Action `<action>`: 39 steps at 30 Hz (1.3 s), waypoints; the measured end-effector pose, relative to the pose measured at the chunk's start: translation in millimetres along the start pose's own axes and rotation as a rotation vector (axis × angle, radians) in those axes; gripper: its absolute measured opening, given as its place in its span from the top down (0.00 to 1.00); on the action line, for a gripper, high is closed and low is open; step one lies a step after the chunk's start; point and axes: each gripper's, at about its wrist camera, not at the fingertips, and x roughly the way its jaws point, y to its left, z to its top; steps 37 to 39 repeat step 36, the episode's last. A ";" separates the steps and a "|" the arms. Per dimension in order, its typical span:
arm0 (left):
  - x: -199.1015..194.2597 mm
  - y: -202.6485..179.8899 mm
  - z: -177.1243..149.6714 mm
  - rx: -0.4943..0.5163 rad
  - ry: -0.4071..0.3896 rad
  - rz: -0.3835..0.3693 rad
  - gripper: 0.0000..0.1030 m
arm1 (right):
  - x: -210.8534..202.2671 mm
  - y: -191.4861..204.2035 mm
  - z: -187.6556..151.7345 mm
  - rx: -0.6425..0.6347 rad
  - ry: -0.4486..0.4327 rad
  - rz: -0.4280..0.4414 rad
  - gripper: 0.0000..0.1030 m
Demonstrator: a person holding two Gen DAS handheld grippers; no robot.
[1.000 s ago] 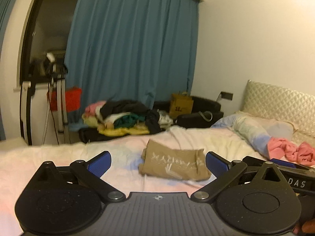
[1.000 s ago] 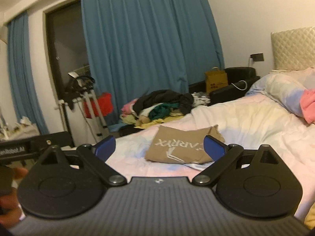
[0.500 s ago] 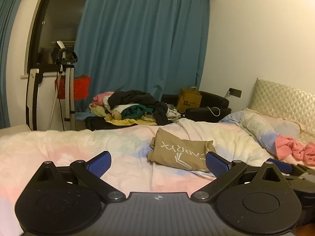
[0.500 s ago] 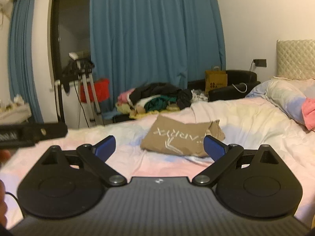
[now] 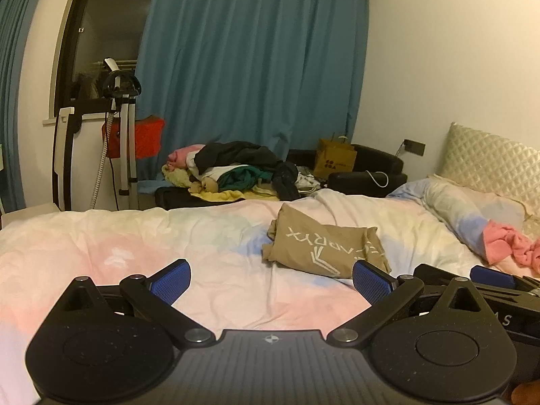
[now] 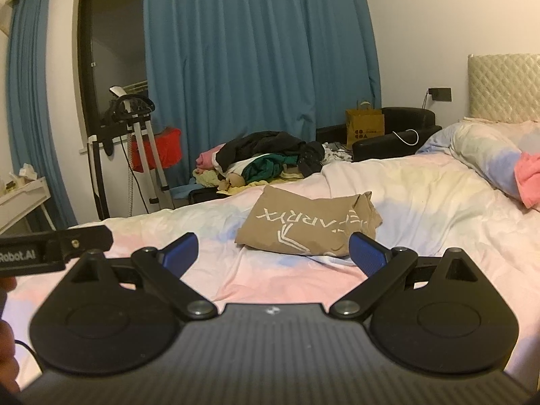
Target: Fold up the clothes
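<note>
pastel bedspread (image 5: 209, 236) under folded tan garment (image 5: 324, 246), blue curtains (image 5: 249, 60) behind

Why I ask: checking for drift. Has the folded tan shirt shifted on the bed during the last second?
Cannot tell; the folded tan shirt keeps its place beside the pastel duvet's blue patch, but both cameras moved.

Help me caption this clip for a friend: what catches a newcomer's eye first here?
A folded tan garment with white lettering lies mid-bed on the pastel bedspread, just ahead of the open right gripper and open left gripper. Behind it, a heap of unfolded clothes sits before tall blue curtains.
</note>
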 end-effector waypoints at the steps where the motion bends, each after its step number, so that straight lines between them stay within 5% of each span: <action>1: 0.0 -0.5 -0.1 0.003 -0.001 0.003 0.00 | 0.8 0.3 0.2 0.000 0.003 0.001 0.05; 39: -7.3 -0.8 2.1 0.009 -0.005 -0.006 0.00 | 7.2 -5.4 1.2 0.036 0.038 0.019 0.05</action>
